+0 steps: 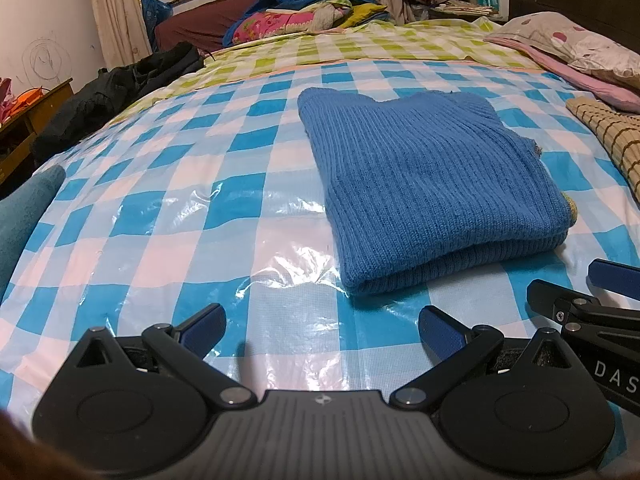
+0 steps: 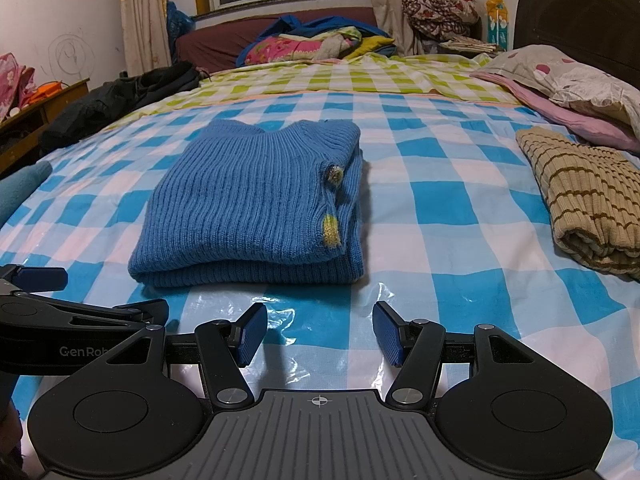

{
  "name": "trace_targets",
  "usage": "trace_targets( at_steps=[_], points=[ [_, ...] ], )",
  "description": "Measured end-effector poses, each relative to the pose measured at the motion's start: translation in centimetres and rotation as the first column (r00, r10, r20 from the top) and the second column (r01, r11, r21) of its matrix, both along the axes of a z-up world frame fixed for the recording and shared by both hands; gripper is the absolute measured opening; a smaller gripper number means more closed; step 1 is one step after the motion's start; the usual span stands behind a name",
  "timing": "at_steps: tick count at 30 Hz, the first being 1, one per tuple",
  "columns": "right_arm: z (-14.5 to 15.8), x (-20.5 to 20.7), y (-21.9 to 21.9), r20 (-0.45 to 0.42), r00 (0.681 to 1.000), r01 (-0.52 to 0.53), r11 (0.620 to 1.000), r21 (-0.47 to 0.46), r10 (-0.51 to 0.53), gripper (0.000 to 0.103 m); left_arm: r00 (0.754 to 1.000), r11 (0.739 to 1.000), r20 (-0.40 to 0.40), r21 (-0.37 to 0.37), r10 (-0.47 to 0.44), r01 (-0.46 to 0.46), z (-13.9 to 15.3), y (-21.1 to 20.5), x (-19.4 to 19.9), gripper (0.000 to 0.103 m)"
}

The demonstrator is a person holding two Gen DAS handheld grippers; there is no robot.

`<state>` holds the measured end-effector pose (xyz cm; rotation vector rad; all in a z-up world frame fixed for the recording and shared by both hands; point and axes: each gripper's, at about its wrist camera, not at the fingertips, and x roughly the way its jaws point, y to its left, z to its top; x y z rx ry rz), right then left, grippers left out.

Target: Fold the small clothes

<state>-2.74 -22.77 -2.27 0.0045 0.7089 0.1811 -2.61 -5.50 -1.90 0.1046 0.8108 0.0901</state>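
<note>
The bed [image 2: 440, 184] fills both views, covered by a blue-and-white checked plastic sheet [image 1: 168, 208] that looks glossy and probably slick under cloth. On it, just ahead of both tools, lies the blue knit sweater [image 2: 248, 204] — already folded into a thick rectangle of several layers, with small yellow-green patches [image 2: 332, 232] at its right edge. It looks soft, limp and light, likely to sag and unfold if lifted by one corner; the doubled near edge seems the safest hold, both sides pinched together. A striped beige garment [image 2: 580, 200] rests folded, well apart to the right. The left gripper [image 1: 322, 330] is spread wide and empty; the right gripper [image 2: 320, 334] likewise stands apart, holding nothing.
</note>
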Motion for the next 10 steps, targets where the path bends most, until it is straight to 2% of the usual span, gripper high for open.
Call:
trace_targets(
  at_steps=[10],
  points=[
    [0.4,0.07,0.51,0.001,1.0,-0.003,1.0,0.001,0.003,0.059,1.0,1.0,-0.003,-0.002,0.002,-0.002,-0.05,0.18,-0.08,0.103]
  ],
)
